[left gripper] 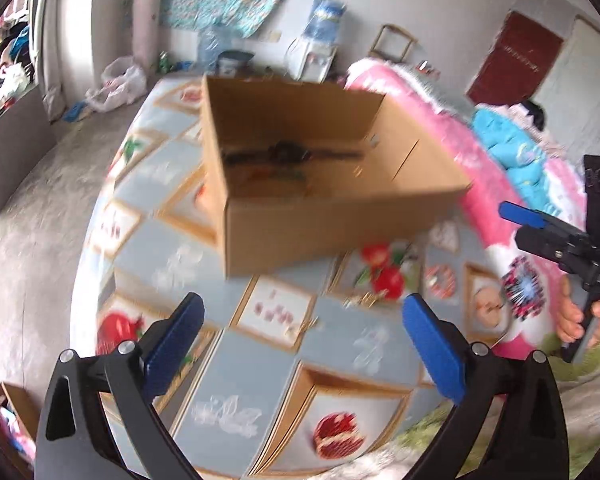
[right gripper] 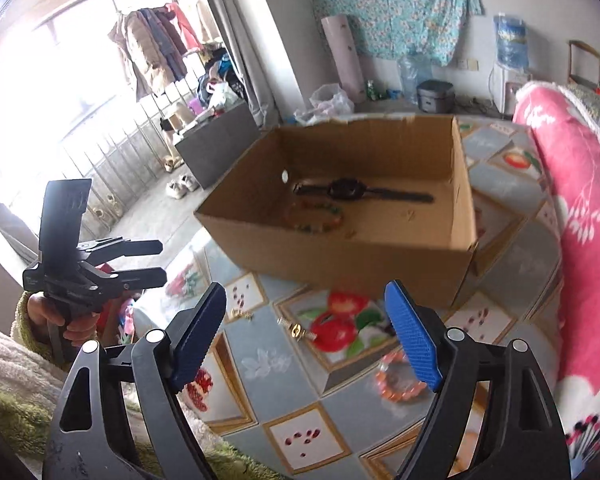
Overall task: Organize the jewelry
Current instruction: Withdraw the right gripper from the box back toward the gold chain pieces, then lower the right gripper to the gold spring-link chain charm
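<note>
A small gold earring (right gripper: 298,330) lies on the patterned cloth (right gripper: 260,364) at centre frame in the right wrist view, with a second gold piece (right gripper: 242,314) just left of it. An orange bead bracelet (right gripper: 400,380) lies lower right, partly hidden behind the right claw's finger. Above them, an open cardboard box (right gripper: 340,256) already holds a black watch (right gripper: 360,192) and a bead bracelet (right gripper: 316,216).

The right claw (right gripper: 306,336) hovers released over the earring, holding nothing. The left claw (left gripper: 300,348) is also released and empty.

Risks: the earring is tiny and flat, so the wide pads may pinch the cloth instead or flick it away. Its gold colour could get lost in the busy print.
</note>
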Tool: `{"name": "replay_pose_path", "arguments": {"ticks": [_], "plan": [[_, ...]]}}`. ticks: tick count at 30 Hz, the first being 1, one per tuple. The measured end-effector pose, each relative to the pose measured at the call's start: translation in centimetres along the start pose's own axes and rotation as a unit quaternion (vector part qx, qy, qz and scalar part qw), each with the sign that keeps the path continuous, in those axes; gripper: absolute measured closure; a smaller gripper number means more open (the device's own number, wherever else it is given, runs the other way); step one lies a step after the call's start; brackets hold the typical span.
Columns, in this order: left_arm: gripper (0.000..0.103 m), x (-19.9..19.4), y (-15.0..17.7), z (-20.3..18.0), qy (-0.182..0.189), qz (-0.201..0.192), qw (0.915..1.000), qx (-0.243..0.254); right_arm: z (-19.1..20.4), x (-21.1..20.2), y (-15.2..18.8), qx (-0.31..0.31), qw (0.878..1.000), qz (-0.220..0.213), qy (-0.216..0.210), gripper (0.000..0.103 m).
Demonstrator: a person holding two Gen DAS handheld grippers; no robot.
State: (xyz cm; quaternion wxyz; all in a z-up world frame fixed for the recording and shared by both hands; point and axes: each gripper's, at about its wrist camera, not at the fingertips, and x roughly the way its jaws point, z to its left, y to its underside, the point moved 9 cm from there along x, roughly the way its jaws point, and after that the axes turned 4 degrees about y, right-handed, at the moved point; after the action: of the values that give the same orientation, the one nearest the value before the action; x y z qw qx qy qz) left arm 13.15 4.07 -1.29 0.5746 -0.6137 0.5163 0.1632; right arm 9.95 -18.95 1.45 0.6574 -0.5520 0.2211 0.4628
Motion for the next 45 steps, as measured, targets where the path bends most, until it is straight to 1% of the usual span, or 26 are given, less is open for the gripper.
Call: {"name": "replay_pose_path", "arguments": {"ticks": [2,5,6,8,10,12,13,16,18,20,21,22,28,33,36,39,40,42,45], "plan": [[0.006,2.1,2.1,1.2,-0.033,0.029,0.999,-0.005,0.5,2.4,2.6,0.001,0.999,0.041,0.019,0.025],[0.006,5.2,5.2,2.6,-0.063,0.064,0.9959,-0.009,1.0,5.5,5.7,-0.011,0.994,0.09,0.055,0.025],[0.006,5.8,5.7,3.0,-0.067,0.071,0.9952,-0.009,1.2,6.3,6.4,-0.01,0.993,0.101,0.058,0.025],[0.006,6.9,6.5,3.3,-0.077,0.083,0.9935,-0.007,1.4,7.9,8.0,-0.017,0.989,0.129,0.077,0.025],[0.006,7.0,6.6,3.2,-0.093,0.077,0.9927,0.012,1.6,9.0,8.9,-0.024,0.985,0.144,0.088,0.025],[0.006,7.2,6.8,3.1,-0.105,0.076,0.9912,0.027,1.6,9.5,9.0,-0.034,0.983,0.148,0.102,0.025],[0.005,7.3,6.9,3.1,-0.113,0.073,0.9901,0.039,1.6,9.8,9.1,-0.041,0.981,0.15,0.113,0.022],[0.005,7.0,7.2,2.8,-0.112,0.055,0.9912,0.043,1.7,10.5,9.8,-0.065,0.974,0.163,0.14,0.021],[0.005,6.9,7.2,2.7,-0.111,0.05,0.9914,0.048,1.8,10.5,10.1,-0.077,0.972,0.162,0.15,0.016],[0.005,6.9,7.4,2.6,-0.108,0.052,0.9914,0.052,1.8,10.7,10.2,-0.073,0.971,0.168,0.151,0.012],[0.005,6.8,7.4,2.6,-0.107,0.053,0.9914,0.054,1.6,10.8,10.3,-0.067,0.971,0.173,0.15,0.008],[0.005,6.8,7.4,2.6,-0.107,0.055,0.9913,0.054,1.4,10.9,10.3,-0.062,0.971,0.175,0.153,0.008],[0.005,6.5,7.9,2.4,-0.106,0.052,0.9915,0.056,1.2,11.2,10.3,-0.059,0.97,0.175,0.158,0.008],[0.005,6.3,8.1,2.4,-0.105,0.041,0.992,0.056,0.6,11.2,10.3,-0.057,0.971,0.17,0.16,0.008],[0.005,6.3,8.2,2.5,-0.105,0.047,0.9918,0.055,1.0,11.0,10.7,-0.063,0.971,0.168,0.156,0.008],[0.005,6.2,8.1,2.5,-0.105,0.043,0.992,0.056,0.8,10.7,10.7,-0.058,0.97,0.175,0.159,0.008],[0.005,6.2,8.0,2.5,-0.105,0.041,0.9921,0.056,0.8,10.4,10.3,-0.056,0.972,0.166,0.158,0.009],[0.005,6.2,8.0,2.6,-0.104,0.041,0.9921,0.057,1.5,9.7,8.6,-0.06,0.98,0.128,0.142,0.011],[0.005,6.2,8.0,2.7,-0.104,0.04,0.9921,0.057,2.5,9.3,6.8,-0.08,0.984,0.092,0.13,0.022]]}}
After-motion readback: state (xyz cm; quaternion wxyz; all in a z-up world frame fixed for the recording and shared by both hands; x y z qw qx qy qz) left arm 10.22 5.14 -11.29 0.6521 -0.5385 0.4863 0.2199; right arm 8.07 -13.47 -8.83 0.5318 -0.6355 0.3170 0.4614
